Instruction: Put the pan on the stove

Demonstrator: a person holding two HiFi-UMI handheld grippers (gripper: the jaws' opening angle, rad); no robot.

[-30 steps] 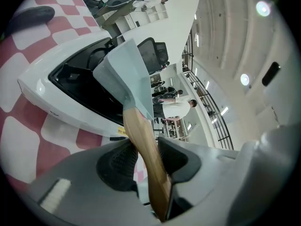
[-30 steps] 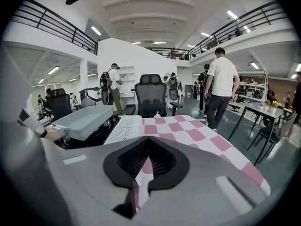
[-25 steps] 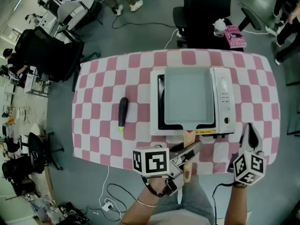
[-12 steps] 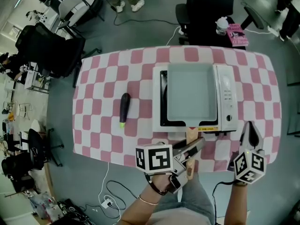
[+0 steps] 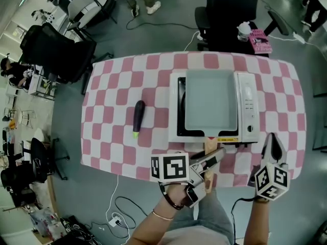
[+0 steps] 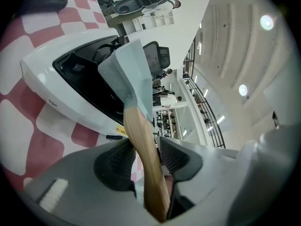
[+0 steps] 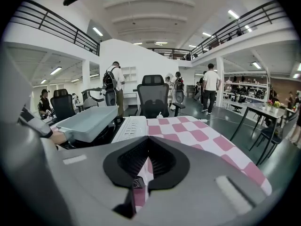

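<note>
Checked table [image 5: 117, 86]: pan [image 5: 211, 98] on the stove [image 5: 248, 114], my left gripper [image 5: 218, 154] just easing open around its handle [image 5: 209, 145], right gripper [image 5: 271, 139] pinched closed.

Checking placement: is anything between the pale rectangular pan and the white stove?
Nothing visible: the pale rectangular pan sits on the white stove, wooden handle between the left gripper's jaws, which have just been opening.

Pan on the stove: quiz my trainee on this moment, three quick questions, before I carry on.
1. True or false: the pan is on the stove.
2. What stands between the left tongs?
3. The eggplant lies: A) in the pan; B) on the checked cloth, left of the stove; C) on the stove.
Key: 1 true. 2 The pan's wooden handle; those tongs have just been opening. 3 B.
</note>
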